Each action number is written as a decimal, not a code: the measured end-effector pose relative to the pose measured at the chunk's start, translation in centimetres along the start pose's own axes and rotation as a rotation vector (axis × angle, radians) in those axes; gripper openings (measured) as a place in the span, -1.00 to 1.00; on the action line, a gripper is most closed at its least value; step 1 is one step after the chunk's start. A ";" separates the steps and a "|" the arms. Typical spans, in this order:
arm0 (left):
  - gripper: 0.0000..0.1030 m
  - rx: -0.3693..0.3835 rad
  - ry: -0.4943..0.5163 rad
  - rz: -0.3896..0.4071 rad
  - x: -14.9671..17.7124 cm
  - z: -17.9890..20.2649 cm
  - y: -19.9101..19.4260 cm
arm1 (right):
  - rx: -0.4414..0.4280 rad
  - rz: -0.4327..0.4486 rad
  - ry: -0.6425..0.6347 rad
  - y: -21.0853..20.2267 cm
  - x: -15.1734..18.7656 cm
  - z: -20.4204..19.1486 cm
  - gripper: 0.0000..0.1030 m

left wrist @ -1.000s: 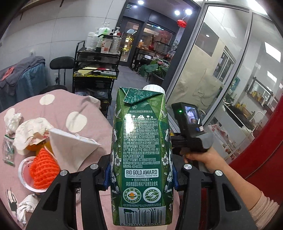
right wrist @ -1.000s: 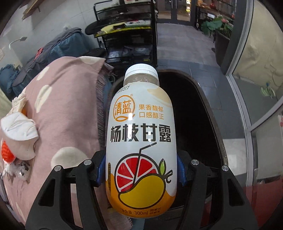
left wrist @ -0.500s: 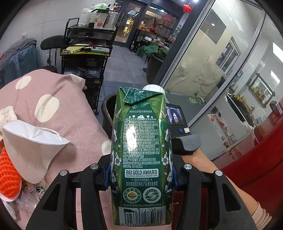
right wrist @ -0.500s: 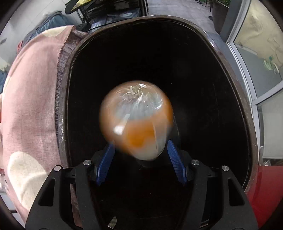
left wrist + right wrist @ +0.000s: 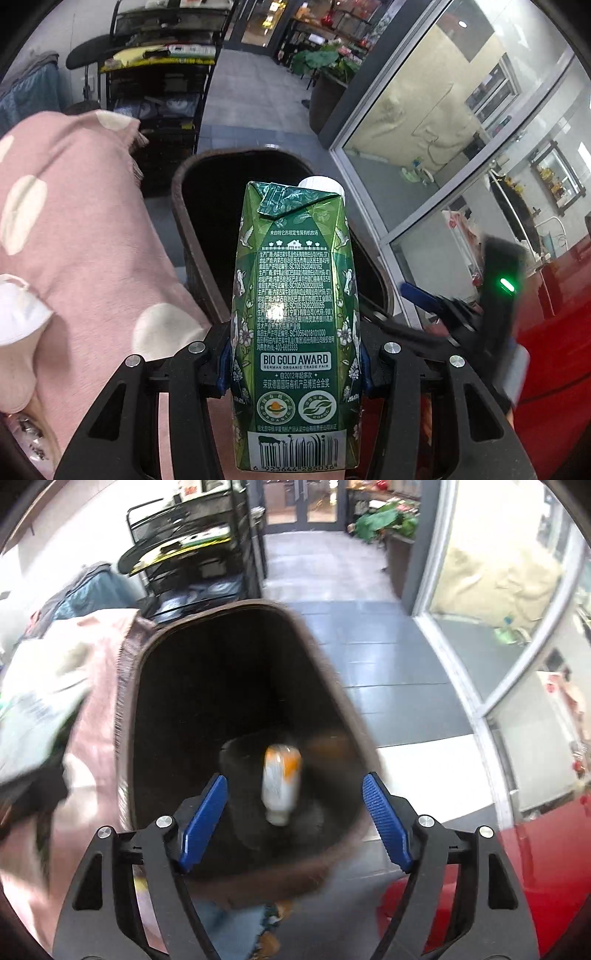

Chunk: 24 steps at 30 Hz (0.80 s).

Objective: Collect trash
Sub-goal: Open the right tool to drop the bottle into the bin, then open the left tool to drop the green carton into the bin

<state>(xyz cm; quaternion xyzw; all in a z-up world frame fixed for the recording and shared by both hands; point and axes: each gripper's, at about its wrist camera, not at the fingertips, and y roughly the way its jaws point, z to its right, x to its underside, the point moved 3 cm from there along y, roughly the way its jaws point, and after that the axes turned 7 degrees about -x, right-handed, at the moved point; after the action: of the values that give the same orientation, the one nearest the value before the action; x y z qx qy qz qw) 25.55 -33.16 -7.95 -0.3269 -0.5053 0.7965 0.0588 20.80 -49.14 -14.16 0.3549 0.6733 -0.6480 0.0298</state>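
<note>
Already partly done, judging by the 2 views. Nearest, pinched in the left gripper (image 5: 294, 369): the green carton (image 5: 295, 295), upright, blue pads pressed against its 2 side faces low down, white cap at the far end. Not yet binned, so counts as work left. Just beyond it, over the near rim of the dark bin (image 5: 192, 236): the right gripper (image 5: 295, 779), jaws spread wide and just been opening, touching nothing. Between the pads in the picture but well below them, blurred: the orange-and-white bottle (image 5: 277, 797), cap toward the camera, down at the bottom of the bin (image 5: 125, 701). So 1 item in, probably. To the left, on the pink spotted cloth (image 5: 92, 240): a white mask (image 5: 18, 317) at the edge of the left wrist view and something crumpled and shiny at the near left corner, too cut off to name. More to collect there, most likely; cannot tell how much from these views.

As to pose: left gripper tilted steeply down, aimed at the bin's mouth from the near side, beside the cloth's right edge, carton hanging over the near part of the opening. Seems about ready for release after a little more reach. Right gripper likewise angled down into the bin, seen blurred at the right of the left wrist view, close beside the carton.
</note>
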 end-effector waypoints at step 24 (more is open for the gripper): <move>0.03 -0.121 0.086 -0.168 -1.2 2.8 6.9 | 0.071 0.116 0.102 -7.7 9.6 4.7 0.57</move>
<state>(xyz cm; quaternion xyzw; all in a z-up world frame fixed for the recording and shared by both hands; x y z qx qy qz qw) 26.48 -39.13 -12.50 -0.3202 -0.5751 0.7420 0.1271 7.69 -48.46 -13.18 0.4266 0.6290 -0.6496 0.0203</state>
